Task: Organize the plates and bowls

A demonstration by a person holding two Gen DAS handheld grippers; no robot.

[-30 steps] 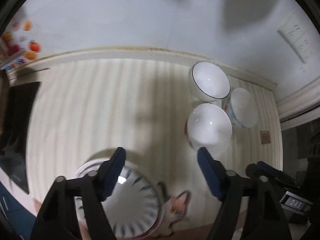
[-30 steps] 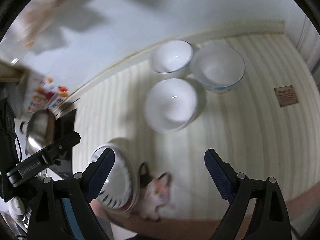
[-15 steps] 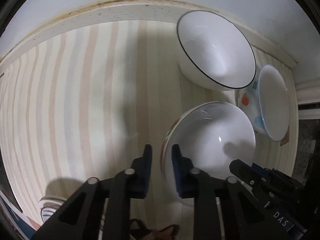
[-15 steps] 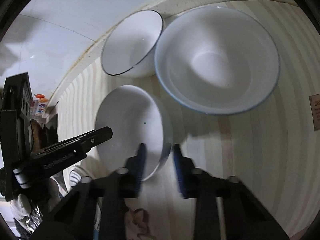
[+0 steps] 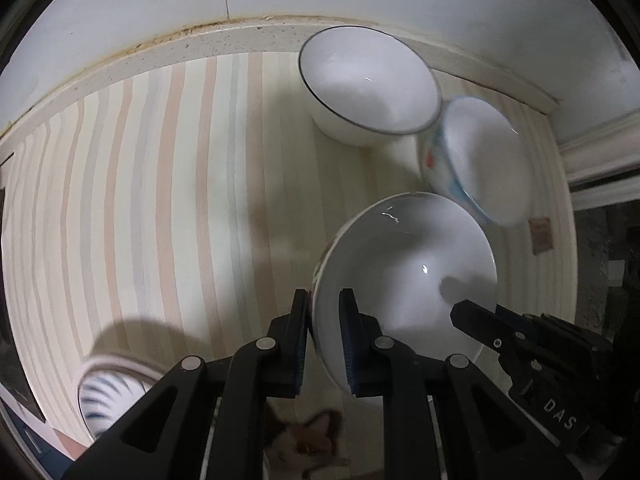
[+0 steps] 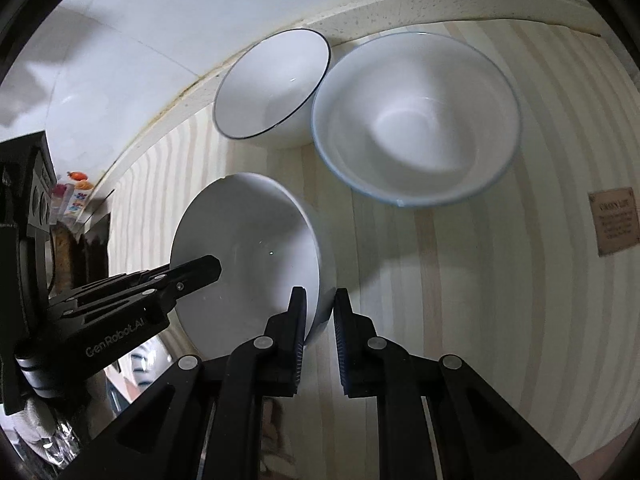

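A plain white bowl (image 5: 404, 268) (image 6: 244, 256) is held by both grippers and sits a little off the striped mat. My left gripper (image 5: 324, 336) is shut on its left rim. My right gripper (image 6: 320, 328) is shut on its right rim. The right gripper's fingers (image 5: 472, 316) show at the bowl's far rim in the left wrist view, and the left gripper's fingers (image 6: 196, 272) show in the right wrist view. Behind stand a black-rimmed white bowl (image 5: 368, 84) (image 6: 272, 88) and a blue-rimmed bowl with a painted outside (image 5: 480, 160) (image 6: 416, 120).
A blue-striped plate (image 5: 108, 396) sits at the near left on the striped mat (image 5: 160, 200). A cat-shaped item (image 5: 308, 440) lies near the front edge. A wall ledge (image 5: 200, 40) runs behind the bowls. A small brown label (image 6: 616, 220) is on the mat's right.
A second ago both grippers were open and farther back. They moved in and shut on opposite rims of the plain white bowl, which now looks tilted and lifted toward me.
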